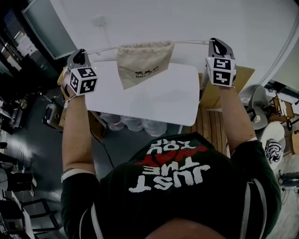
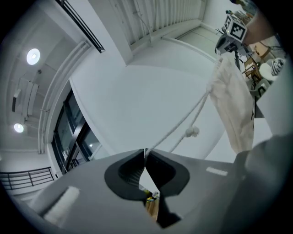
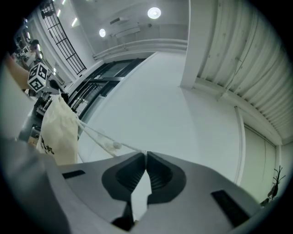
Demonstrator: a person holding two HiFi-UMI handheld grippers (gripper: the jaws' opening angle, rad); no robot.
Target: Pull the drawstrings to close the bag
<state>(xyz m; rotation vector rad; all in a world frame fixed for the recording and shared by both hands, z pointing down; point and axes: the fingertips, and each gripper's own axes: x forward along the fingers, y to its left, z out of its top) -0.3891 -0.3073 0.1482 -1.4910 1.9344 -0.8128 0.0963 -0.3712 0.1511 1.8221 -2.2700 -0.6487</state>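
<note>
The left tongs (image 2: pixel 145 153) are pinched together at the tips on the left drawstring (image 2: pixel 181 125). The right tongs (image 3: pixel 145 155) are pinched the same way on the right drawstring (image 3: pixel 98 135). Each cord runs taut from the tips to the bag (image 1: pixel 142 63), which hangs between the two tongs with its mouth gathered (nearly closed, I judge). Only the very tips grip, so a harder pull could let a cord slide out and drop the bag. Uneven pulling could bunch the mouth to one side. Below the bag lies the white tabletop (image 1: pixel 159 102). Beyond the tongs are a white wall, ceiling lamps (image 3: pixel 154 12) and dark windows (image 2: pixel 75 132).
</note>
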